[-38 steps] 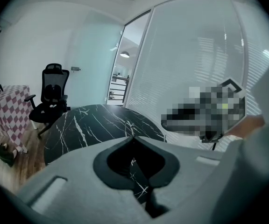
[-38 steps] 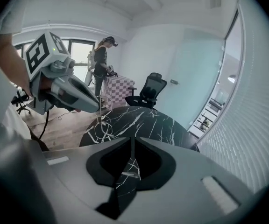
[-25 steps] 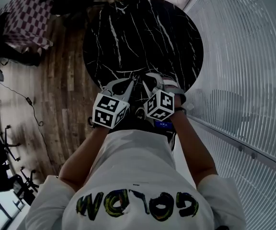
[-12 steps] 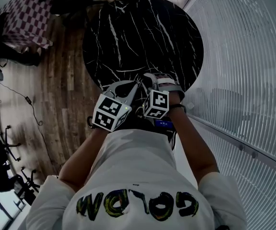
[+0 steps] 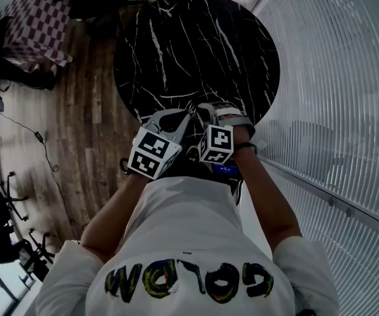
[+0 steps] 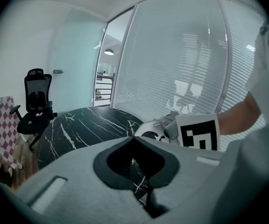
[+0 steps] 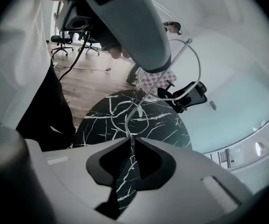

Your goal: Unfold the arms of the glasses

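head view: unclear lettering (image 5: 189,282) across white shirt (image 5: 189,222)

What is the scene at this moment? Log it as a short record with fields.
left gripper: shut on the glasses
right gripper: jaws have just been closing, now pinching a thin wire end of the glasses
glasses: thin wire frame, held in the air between both grippers
table: round, black marble, below the grippers' tips
arms of glasses: how far unfolded cannot be told
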The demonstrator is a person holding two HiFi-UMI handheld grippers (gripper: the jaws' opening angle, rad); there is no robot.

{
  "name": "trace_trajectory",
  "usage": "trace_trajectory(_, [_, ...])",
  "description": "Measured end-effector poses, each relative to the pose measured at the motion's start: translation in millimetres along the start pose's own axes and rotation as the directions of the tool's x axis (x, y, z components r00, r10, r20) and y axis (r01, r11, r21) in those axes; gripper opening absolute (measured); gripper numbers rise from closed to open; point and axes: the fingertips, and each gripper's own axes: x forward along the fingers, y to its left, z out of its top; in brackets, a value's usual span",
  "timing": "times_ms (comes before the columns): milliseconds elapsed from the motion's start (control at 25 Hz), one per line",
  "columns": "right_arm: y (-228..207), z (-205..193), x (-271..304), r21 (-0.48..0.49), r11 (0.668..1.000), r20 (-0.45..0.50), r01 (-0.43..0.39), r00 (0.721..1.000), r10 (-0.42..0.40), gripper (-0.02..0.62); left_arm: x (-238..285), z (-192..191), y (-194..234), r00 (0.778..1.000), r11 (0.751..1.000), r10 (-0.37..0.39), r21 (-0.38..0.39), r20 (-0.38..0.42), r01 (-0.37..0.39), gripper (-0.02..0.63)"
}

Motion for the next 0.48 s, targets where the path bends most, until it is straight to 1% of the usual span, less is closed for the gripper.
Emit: trace_trajectory(480, [-1, -9, -11, 0.014, 1.0, -0.011, -0.006, 1.0, 0.006, 0.028, 1, 0, 19, 0.999, 0.999, 0.053, 0.007, -0.007, -0.053, 0.0])
